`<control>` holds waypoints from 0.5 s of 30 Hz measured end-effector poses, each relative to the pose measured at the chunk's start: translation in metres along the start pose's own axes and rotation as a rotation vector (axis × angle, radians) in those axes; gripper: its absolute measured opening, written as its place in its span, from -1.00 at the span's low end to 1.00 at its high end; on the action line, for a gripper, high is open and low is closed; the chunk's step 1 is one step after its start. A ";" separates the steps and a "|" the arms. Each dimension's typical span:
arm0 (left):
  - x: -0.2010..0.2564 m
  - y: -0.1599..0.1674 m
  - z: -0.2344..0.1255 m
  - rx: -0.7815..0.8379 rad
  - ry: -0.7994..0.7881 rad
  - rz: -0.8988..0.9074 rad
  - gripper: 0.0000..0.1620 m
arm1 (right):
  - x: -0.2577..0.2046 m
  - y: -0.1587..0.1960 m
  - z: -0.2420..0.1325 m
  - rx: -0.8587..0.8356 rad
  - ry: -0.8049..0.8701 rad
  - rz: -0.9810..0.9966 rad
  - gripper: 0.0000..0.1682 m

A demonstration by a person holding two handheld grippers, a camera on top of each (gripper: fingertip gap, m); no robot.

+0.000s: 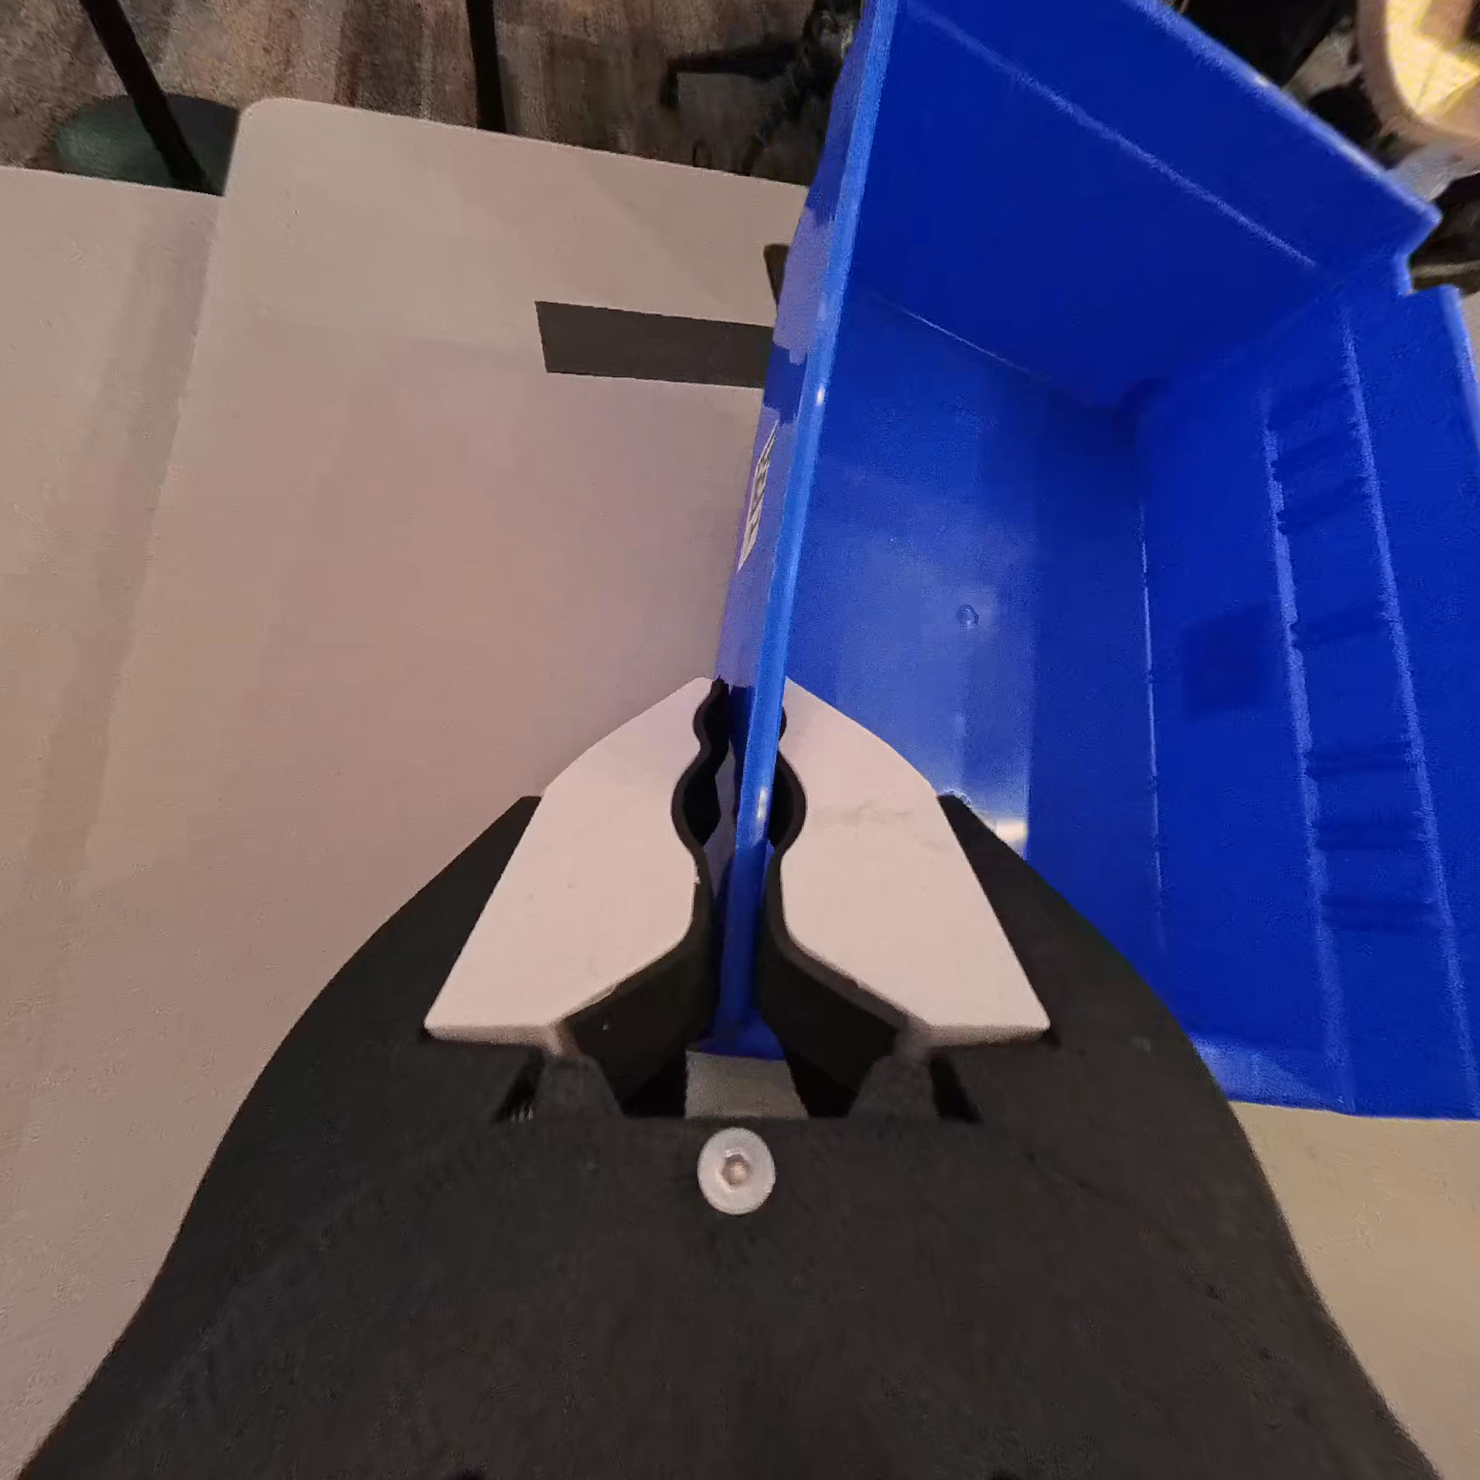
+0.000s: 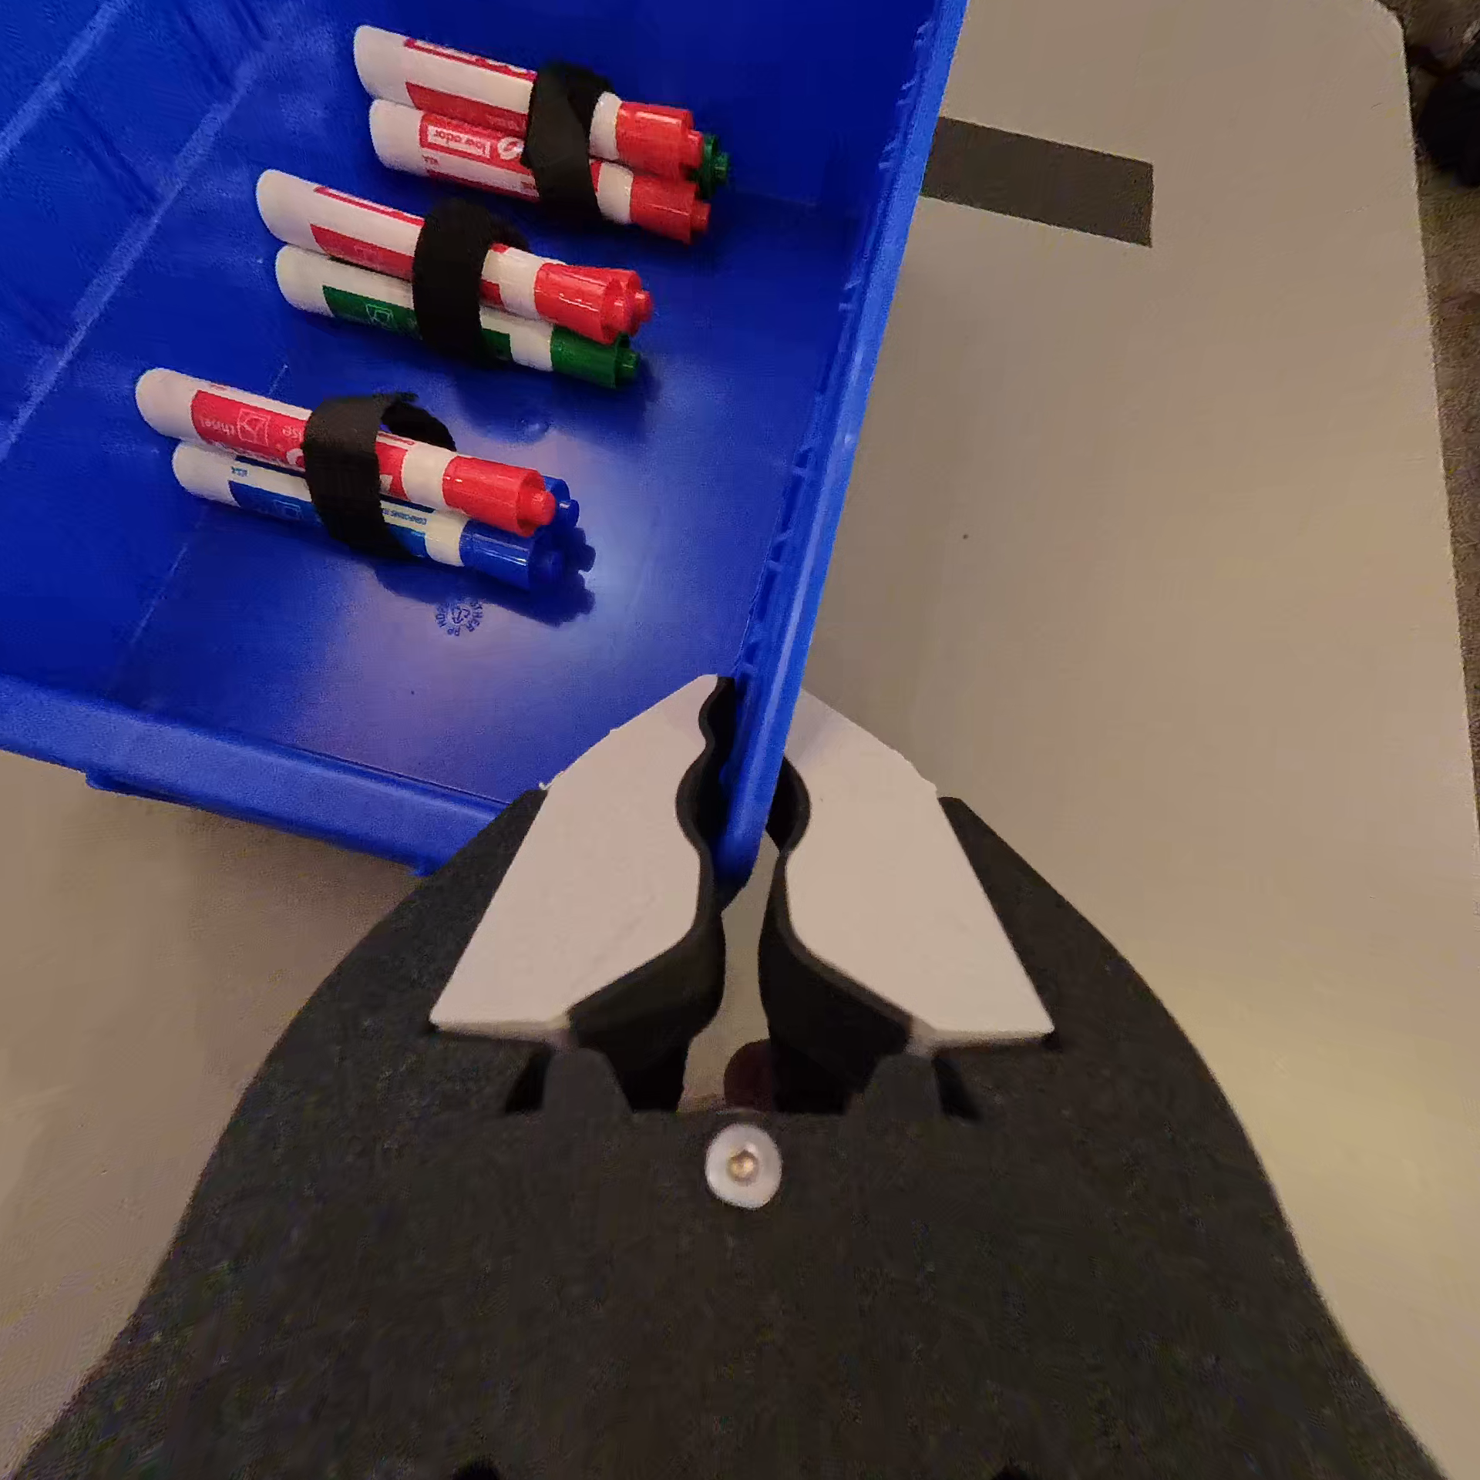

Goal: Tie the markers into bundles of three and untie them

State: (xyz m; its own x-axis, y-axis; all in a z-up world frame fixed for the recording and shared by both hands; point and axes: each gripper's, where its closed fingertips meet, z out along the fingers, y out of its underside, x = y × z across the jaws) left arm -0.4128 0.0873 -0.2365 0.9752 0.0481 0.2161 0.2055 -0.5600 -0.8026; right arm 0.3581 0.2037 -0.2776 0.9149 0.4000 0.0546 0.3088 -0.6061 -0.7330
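A blue plastic bin (image 2: pixel 865 360) sits on the pale table (image 2: pixel 1121 561). Three bundles of markers lie side by side on its floor, each bound with a black strap: a mostly red one at the back (image 2: pixel 448 136), a red and green one in the middle (image 2: pixel 352 240), and a red and blue one nearest (image 2: pixel 240 424). My right gripper (image 2: pixel 749 697) is shut on the bin's right wall. My left gripper (image 1: pixel 749 697) is shut on the bin's (image 1: pixel 1041 561) left wall. The part of the bin's inside seen in the left wrist view holds no markers.
A strip of black tape lies on the table to the left of the bin (image 1: pixel 641 344) and another to its right (image 2: pixel 1041 188). The table's far edge (image 1: pixel 480 120) shows with dark chair or table legs and carpet beyond it. Across from one pair of fingers to the other is roughly 80 centimeters.
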 end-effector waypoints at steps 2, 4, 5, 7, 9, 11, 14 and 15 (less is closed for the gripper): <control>0.005 -0.001 -0.017 0.034 0.024 -0.012 -0.93 | -0.013 0.005 -0.006 -0.001 -0.021 -0.019 -0.95; 0.010 0.000 -0.035 0.062 0.057 -0.032 -0.92 | -0.028 0.008 -0.011 0.001 -0.044 -0.042 -0.95; 0.013 0.000 -0.045 0.081 0.073 -0.043 -0.93 | -0.036 0.010 -0.014 0.001 -0.056 -0.053 -0.95; 0.021 0.005 -0.066 0.098 0.106 -0.052 -0.93 | -0.052 0.013 -0.018 -0.001 -0.081 -0.083 -0.95; 0.028 0.009 -0.088 0.123 0.129 -0.058 -0.93 | -0.069 0.016 -0.023 -0.005 -0.103 -0.110 -0.95; 0.033 0.014 -0.108 0.143 0.136 -0.051 -0.93 | -0.087 0.018 -0.027 -0.006 -0.128 -0.138 -0.95; 0.035 0.025 -0.134 0.172 0.132 -0.044 -0.93 | -0.114 0.019 -0.031 -0.002 -0.170 -0.170 -0.95; 0.035 0.030 -0.140 0.177 0.127 -0.048 -0.93 | -0.122 0.019 -0.031 -0.001 -0.183 -0.175 -0.95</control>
State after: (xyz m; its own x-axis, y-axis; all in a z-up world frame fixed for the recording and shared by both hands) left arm -0.3843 -0.0438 -0.1747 0.9480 -0.0395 0.3158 0.2737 -0.4053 -0.8723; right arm 0.2600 0.1221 -0.2774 0.7854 0.6164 0.0573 0.4585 -0.5171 -0.7228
